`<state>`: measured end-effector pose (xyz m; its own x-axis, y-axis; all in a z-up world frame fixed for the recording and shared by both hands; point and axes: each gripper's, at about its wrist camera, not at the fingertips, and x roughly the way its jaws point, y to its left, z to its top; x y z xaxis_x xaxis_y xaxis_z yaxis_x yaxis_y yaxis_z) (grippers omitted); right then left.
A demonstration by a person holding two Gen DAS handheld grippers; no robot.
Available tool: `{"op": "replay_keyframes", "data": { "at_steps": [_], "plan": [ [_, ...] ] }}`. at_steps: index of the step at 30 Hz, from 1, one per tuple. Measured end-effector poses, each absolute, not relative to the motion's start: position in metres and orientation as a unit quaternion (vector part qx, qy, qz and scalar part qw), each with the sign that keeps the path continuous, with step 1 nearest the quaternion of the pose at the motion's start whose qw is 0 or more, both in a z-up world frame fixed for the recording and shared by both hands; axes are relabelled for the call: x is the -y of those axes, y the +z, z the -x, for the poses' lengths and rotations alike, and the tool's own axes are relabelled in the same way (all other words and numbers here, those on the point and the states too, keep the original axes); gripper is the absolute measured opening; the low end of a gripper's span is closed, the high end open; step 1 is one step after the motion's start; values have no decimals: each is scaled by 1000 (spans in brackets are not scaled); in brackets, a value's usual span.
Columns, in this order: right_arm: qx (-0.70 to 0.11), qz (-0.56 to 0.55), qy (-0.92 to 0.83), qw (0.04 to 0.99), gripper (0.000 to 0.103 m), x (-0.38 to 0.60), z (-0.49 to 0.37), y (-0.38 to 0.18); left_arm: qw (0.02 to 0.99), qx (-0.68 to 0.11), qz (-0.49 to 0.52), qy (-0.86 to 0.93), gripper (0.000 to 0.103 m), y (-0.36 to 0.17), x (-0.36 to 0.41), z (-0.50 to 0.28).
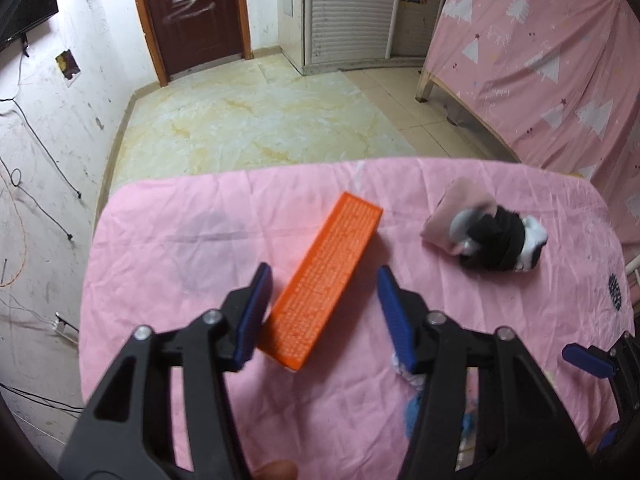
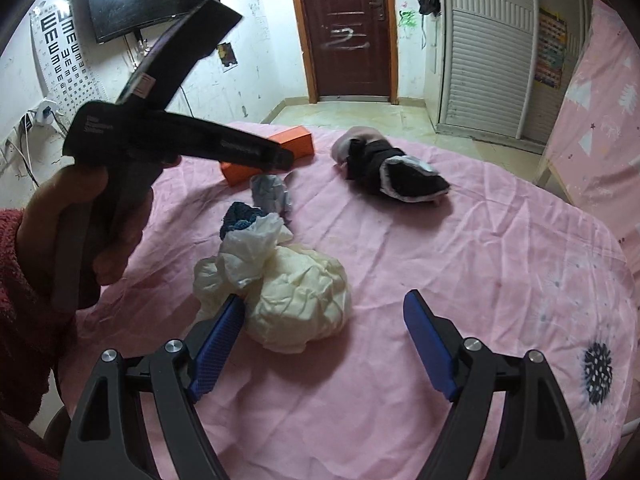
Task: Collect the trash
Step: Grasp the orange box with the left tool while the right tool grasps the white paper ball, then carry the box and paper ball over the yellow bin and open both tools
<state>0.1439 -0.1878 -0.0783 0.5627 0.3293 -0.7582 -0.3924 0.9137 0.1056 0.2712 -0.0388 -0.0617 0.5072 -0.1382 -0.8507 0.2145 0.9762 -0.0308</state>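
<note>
On the pink-covered table (image 2: pixel 500 280): one orange box (image 1: pixel 324 280); one bundle of dark and pale socks (image 2: pixel 394 174); three crumpled wads — one cream paper (image 2: pixel 298 296), one white tissue (image 2: pixel 250 250), one grey (image 2: pixel 271 192) — and one blue knit scrap (image 2: pixel 236 218).

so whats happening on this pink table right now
A person is clearing a table with a gripper in each hand. The left gripper is open, its jaws on either side of the near end of an orange box, not yet gripping it. The right gripper is open beside a crumpled cream paper wad, one pad at its edge. A bundle of socks and some blue-grey scraps lie further back.
</note>
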Motion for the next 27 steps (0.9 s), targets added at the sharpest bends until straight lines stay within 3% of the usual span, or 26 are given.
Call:
{"op": "replay_keyframes", "data": {
  "at_steps": [11,13,16,27],
  "plan": [
    [-439,22,215,872,75,185,-155,-83,877,-468,-56,-88,23,-65,36,-258],
    [-440,32,217,871,74,181,-155,-85,878,-467,-53,-90,23,-64,38,-255],
    [-434,20,225,872,47,182,-151,-83,881,-462,-52,-93,22,-62,41,-248],
    [-390,12,173,904,46,226,-107,-63,896,-428,-48,-112,22,-25,50,-210]
  ]
}}
